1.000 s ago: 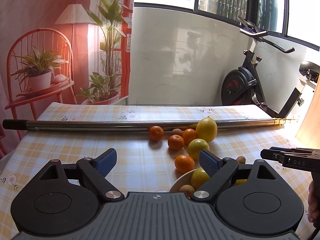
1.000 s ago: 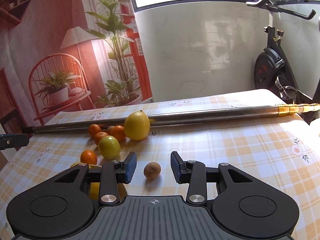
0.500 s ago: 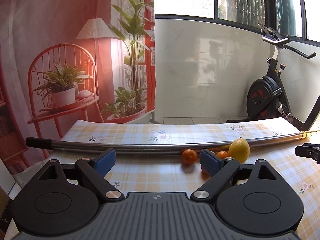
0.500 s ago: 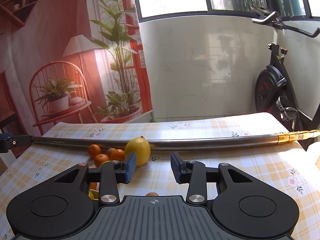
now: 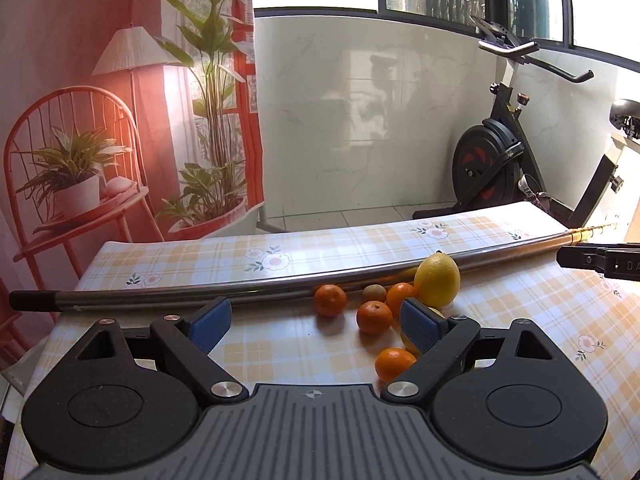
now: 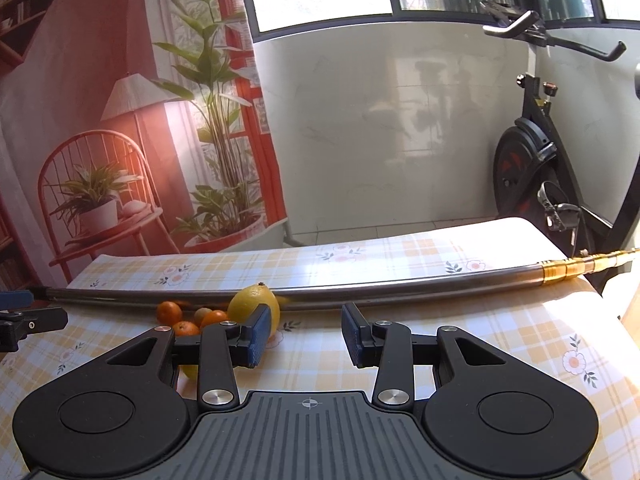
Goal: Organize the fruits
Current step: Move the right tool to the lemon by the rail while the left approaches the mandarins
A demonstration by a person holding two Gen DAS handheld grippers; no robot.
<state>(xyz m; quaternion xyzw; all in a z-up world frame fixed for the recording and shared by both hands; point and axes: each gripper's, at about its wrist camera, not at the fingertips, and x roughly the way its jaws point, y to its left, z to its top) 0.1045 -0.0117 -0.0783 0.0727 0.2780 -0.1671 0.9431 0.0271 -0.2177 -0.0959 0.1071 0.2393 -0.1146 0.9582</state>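
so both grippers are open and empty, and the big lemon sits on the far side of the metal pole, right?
Nearly. The left gripper and right gripper are both open and empty, but the big lemon sits on the near side of the metal pole, right up against it beside the oranges, as the left wrist view shows.

A home balcony room: exercise bike (image 5: 504, 168), checked tablecloth (image 5: 280, 344), printed backdrop (image 5: 80, 80).

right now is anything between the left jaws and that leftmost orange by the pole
Nothing visible does. The left gripper is open, and only bare tablecloth lies between it and the leftmost orange, which sits just in front of the metal pole.
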